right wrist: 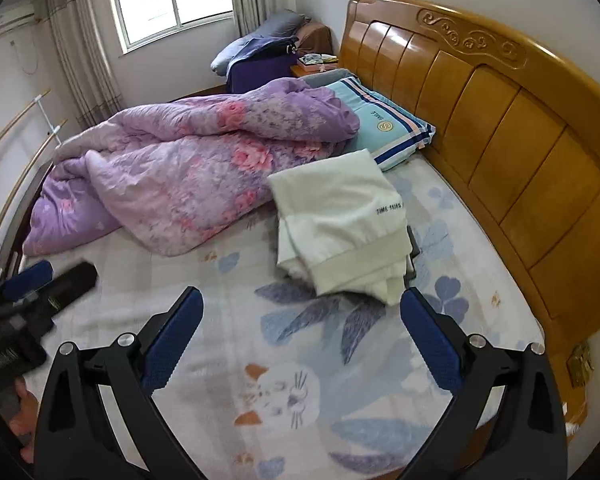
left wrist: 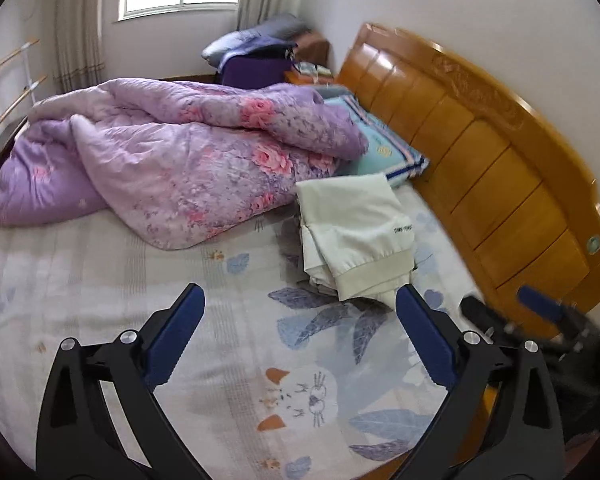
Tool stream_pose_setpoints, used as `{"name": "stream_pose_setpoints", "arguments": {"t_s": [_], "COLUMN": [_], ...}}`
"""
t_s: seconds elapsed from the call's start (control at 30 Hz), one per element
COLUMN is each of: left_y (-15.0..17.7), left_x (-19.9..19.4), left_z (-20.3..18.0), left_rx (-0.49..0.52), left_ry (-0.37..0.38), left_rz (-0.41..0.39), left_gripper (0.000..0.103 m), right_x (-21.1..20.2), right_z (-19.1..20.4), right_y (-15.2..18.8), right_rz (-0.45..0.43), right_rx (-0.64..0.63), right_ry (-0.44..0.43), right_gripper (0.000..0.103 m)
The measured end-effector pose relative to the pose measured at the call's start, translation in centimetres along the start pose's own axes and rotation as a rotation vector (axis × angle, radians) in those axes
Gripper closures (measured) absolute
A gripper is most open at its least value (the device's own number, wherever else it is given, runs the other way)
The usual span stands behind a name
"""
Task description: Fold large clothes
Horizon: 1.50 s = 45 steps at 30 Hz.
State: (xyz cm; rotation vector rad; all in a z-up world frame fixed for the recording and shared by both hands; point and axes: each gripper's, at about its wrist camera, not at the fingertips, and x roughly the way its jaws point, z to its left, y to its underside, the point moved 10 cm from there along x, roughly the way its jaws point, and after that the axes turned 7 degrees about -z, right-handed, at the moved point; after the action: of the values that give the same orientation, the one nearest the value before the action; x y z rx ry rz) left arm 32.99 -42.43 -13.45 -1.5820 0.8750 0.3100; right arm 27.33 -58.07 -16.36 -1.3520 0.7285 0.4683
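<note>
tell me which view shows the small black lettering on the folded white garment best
The right wrist view: the lettering on the folded white garment is sharper there, nearly readable. In the left wrist view the same garment is in frame, but its lettering is smaller and blurred, not legible.

Your left gripper (left wrist: pixel 300 320) and right gripper (right wrist: pixel 302 322): black angular arms, ridged blue finger pads (left wrist: pixel 176 336), round silver screws (right wrist: pixel 126 339) at pivots.
</note>
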Motion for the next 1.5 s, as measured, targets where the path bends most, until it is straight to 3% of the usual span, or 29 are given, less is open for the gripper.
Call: {"name": "stream_pose_setpoints", "arguments": {"t_s": [0.13,0.33,0.43,0.67,0.93,1.5], "left_y": [2.0,5.2,6.4,8.2,8.1,7.9], "left_x": [-2.7,-5.6,-6.6,-8.6,-9.3,-9.7], "left_z": [3.3,5.5,6.5,8.0,7.3,6.9], "left_rx": [0.081,0.226,0.212,0.176,0.206,0.204], "left_ry": [-0.094,-0.134,-0.112,-0.070,-0.068,-0.054], "left_rz": [-0.027,-0.035,-0.030,-0.043,-0.078,-0.090], "left_gripper": [0.006,0.006,0.007,0.006,0.006,0.006], "right_x": [-2.7,-4.9,-5.3,-7.5,-7.6,-7.8], "right_z": [3.3,6.9,7.3,7.5,8.0,8.0], "right_y": [3.0,6.9,8.3,8.8,10.5,10.3], "right_rz": [-0.036,-0.033,-0.020,-0.085,-0.054,-0.070], "right_rx": [0.000,0.022,0.060,0.085,0.081,0.071], "right_ry": [0.025,0.023,0.040,0.105,0.105,0.091], "right_gripper": [0.008,0.008,0.008,0.008,0.008,0.008]}}
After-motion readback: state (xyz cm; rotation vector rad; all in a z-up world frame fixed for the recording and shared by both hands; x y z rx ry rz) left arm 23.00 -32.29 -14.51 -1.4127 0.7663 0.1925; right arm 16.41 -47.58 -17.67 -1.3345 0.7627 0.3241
